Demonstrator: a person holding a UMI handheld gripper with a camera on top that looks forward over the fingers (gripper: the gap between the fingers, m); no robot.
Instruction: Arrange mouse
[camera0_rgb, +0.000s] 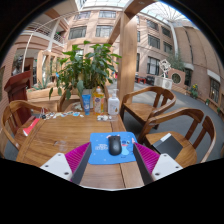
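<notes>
Your claw (112, 160) hangs wide apart over the worktop (60, 135). The mouse (114, 146) lies on the blue mat (100, 150) between the fingers, untouched, long axis pointing straight away from you.

one mouse (115, 146), one mousepad (100, 152), three chairs (150, 103)
</notes>
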